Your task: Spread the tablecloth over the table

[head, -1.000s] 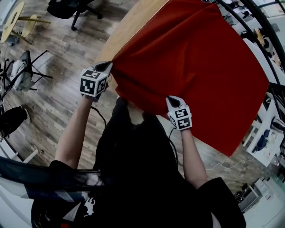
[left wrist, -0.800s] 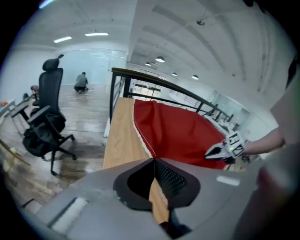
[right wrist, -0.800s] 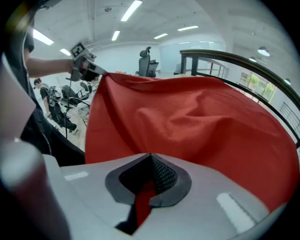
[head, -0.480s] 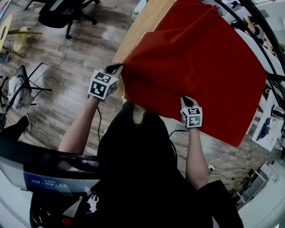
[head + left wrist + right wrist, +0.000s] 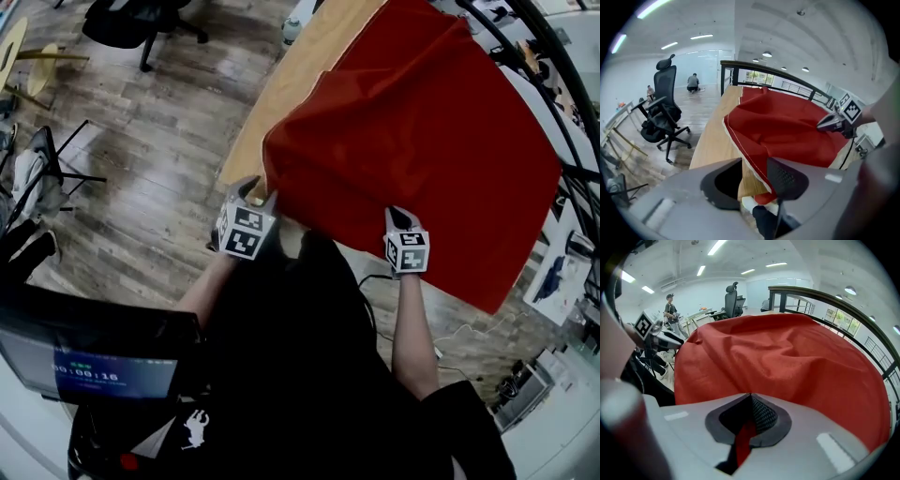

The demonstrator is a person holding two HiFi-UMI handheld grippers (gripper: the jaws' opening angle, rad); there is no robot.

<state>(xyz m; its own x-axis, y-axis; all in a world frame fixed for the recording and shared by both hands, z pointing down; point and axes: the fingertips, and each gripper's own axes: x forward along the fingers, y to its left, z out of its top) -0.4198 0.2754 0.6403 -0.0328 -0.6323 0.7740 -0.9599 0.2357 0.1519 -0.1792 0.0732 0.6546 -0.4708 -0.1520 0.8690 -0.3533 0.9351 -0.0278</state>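
Observation:
The red tablecloth (image 5: pixel 422 141) lies rumpled over most of the wooden table (image 5: pixel 281 94), leaving a bare strip along the left side. My left gripper (image 5: pixel 255 194) is at the table's near left corner. Its jaws have just been opening and stand open. The cloth's white-hemmed corner (image 5: pixel 757 180) hangs loose between them, pressed by neither pad. My right gripper (image 5: pixel 394 216) is at the near edge further right, shut on the cloth's edge, and a red strip (image 5: pixel 743 439) shows between its pads. The cloth (image 5: pixel 787 362) bulges up ahead of it.
A black office chair (image 5: pixel 663 117) stands on the wood floor left of the table. A dark railing (image 5: pixel 787 79) runs past the far side. A screen (image 5: pixel 94 356) sits low at the left, near my body. A person (image 5: pixel 670 308) stands in the distance.
The left gripper has dropped lower and nearer my body, opened and let go of the cloth corner, which now hangs at the table's near edge. The right gripper has stayed shut on its edge.

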